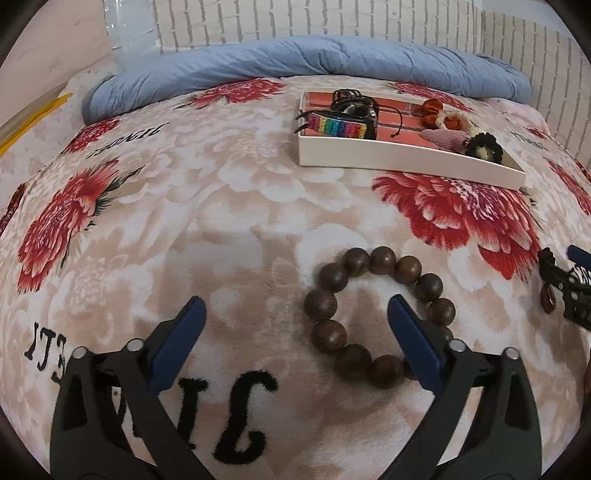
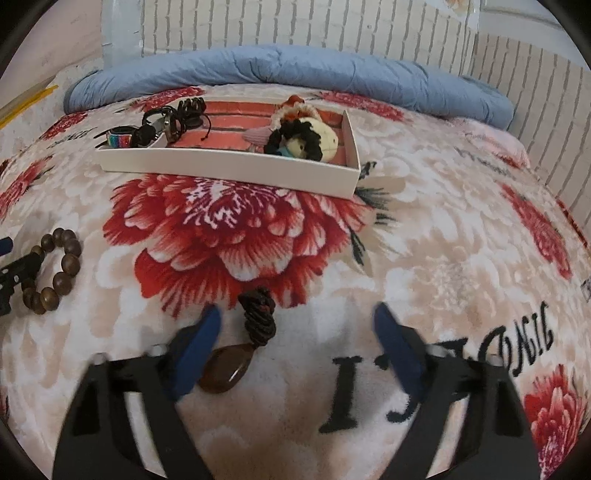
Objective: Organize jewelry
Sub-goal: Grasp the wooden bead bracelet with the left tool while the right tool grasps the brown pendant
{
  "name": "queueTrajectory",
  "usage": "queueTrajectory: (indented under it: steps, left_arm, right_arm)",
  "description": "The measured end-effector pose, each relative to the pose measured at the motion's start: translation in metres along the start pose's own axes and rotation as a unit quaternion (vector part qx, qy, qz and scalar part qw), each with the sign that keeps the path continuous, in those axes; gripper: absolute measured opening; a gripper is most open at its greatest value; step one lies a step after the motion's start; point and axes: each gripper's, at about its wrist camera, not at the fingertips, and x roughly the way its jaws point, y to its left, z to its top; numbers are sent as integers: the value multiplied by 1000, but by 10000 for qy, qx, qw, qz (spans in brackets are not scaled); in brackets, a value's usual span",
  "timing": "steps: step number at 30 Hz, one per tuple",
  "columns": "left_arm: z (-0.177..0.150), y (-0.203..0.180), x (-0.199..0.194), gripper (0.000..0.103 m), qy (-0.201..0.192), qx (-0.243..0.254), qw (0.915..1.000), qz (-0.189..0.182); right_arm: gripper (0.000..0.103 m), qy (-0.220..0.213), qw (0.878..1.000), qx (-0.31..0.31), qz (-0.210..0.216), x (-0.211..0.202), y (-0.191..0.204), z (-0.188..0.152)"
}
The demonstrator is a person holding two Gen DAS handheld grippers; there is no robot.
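Plush floral blanket (image 1: 236, 221) covers the whole work surface, pale peach with big red blooms and black lettering. I am working both grippers over it.

Left gripper (image 1: 295, 306): jaws wide apart, nothing pinched. Its blue-padded fingers (image 1: 177, 347) straddle the left part of the wooden bead bracelet (image 1: 325, 306), which lies flat on the blanket as a closed ring. One finger sits inside the ring, the other well outside it to the left. I cannot tell whether the inner pad touches the beads.

Right gripper (image 2: 295, 317): jaws apart, somewhat narrower than the left pair. Between them, close against the left-hand finger, lies a brown teardrop pendant (image 2: 227, 369) with a dark knotted cord (image 2: 258, 317) running up from it toward the red flower. The pads do not press on it from both sides; the right-hand pad stands clear on bare blanket. Slight blur on the fingers here.

White shallow tray (image 1: 406, 158) sits farther up the blanket, toward a rolled blue quilt (image 1: 295, 62). Inside it: a rainbow-striped band (image 1: 336, 127), black cords and a clip, orange and cream fabric pieces, a black-fringed round piece (image 2: 299, 142). Pale brick-pattern wall (image 2: 295, 26) behind.
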Motion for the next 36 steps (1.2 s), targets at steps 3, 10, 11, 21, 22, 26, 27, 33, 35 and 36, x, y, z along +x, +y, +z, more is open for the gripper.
queueTrajectory:
  steps: [3, 10, 11, 21, 22, 26, 27, 33, 35, 36]
  left_arm:
    - [0, 0, 5, 77, 111, -30, 9999, -51]
    - [0, 4, 15, 71, 304, -188, 9993, -95]
    - [1, 4, 16, 71, 314, -194, 9993, -86]
    - [3, -1, 17, 57, 312, -126, 9994, 100]
    - [4, -1, 17, 55, 310, -125, 9994, 110]
    - [3, -9, 15, 42, 306, 16, 9994, 158]
    - [3, -11, 14, 38, 309, 48, 9994, 142]
    - [2, -17, 13, 26, 337, 96, 9993, 124]
    - [1, -16, 12, 23, 335, 61, 9994, 88]
    - [1, -16, 12, 22, 331, 57, 9994, 84]
  right_arm:
    - [59, 86, 9999, 23, 85, 5, 0, 0]
    - [49, 113, 9999, -75, 99, 8, 5, 3]
    - [48, 114, 9998, -73, 109, 9, 5, 3]
    - [44, 136, 9997, -38, 213, 10, 3, 3]
    - [43, 136, 9997, -42, 220, 10, 4, 3]
    - [39, 132, 9995, -41, 275, 10, 4, 3]
    - [39, 133, 9995, -39, 288, 10, 4, 3]
    - [34, 142, 9993, -57, 351, 10, 4, 3]
    - [33, 152, 9992, -65, 361, 10, 5, 3]
    - [31, 155, 9992, -66, 373, 10, 5, 4]
